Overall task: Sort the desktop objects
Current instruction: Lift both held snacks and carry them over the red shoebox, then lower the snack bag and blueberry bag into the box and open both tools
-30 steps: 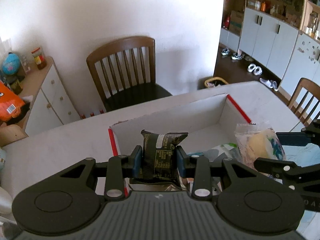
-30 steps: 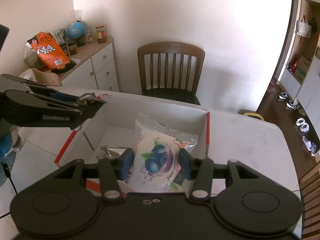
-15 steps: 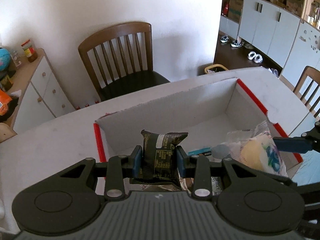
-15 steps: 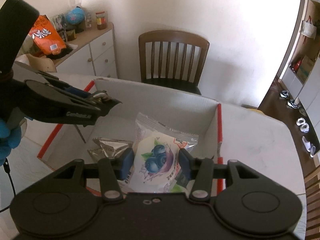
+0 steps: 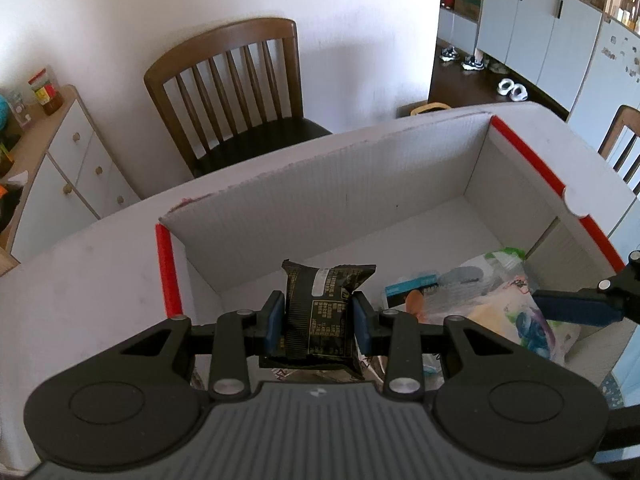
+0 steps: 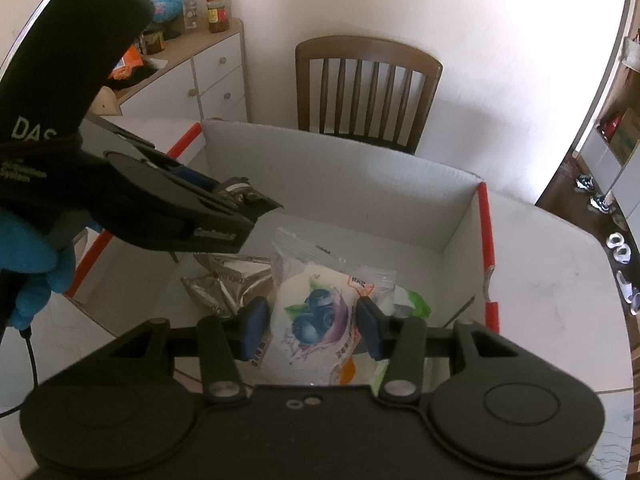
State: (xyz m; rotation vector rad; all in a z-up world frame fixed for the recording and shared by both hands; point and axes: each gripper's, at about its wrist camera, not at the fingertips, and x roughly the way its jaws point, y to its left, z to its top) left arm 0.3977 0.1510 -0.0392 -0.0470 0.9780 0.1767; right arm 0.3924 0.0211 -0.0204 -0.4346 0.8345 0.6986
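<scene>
Closest to the left wrist camera, the left gripper (image 5: pixel 318 316) has its blue fingers (image 5: pixel 274 318) pinching a small black snack packet (image 5: pixel 318 312) upright by its two sides. Closest to the right wrist camera, the right gripper (image 6: pixel 310 326) has its fingers (image 6: pixel 252 326) pressing on the sides of a clear pastry bag with a blueberry print (image 6: pixel 316 320). Both packets hang over the open top of a white cardboard box with red edges (image 5: pixel 360 184), which sits on a white counter (image 5: pixel 80 272).

On the floor of the box lie a crinkled silver foil packet (image 6: pixel 228 280), a packet with green on it (image 6: pixel 412 302), and a packet with a blue label (image 5: pixel 412 286). From the right wrist view, the left gripper reaches in from the left side, carried by a hand in a blue glove (image 6: pixel 30 276), with its tip above the left part of the box.

Beyond the box, a brown wooden chair (image 5: pixel 236 96) stands against a white wall. A white chest of drawers (image 6: pixel 204 76) stands left of the chair, with jars and other small items on top. Far right, through a doorway, shoes (image 5: pixel 510 89) lie on a dark floor in front of pale cupboards (image 5: pixel 536 28).
</scene>
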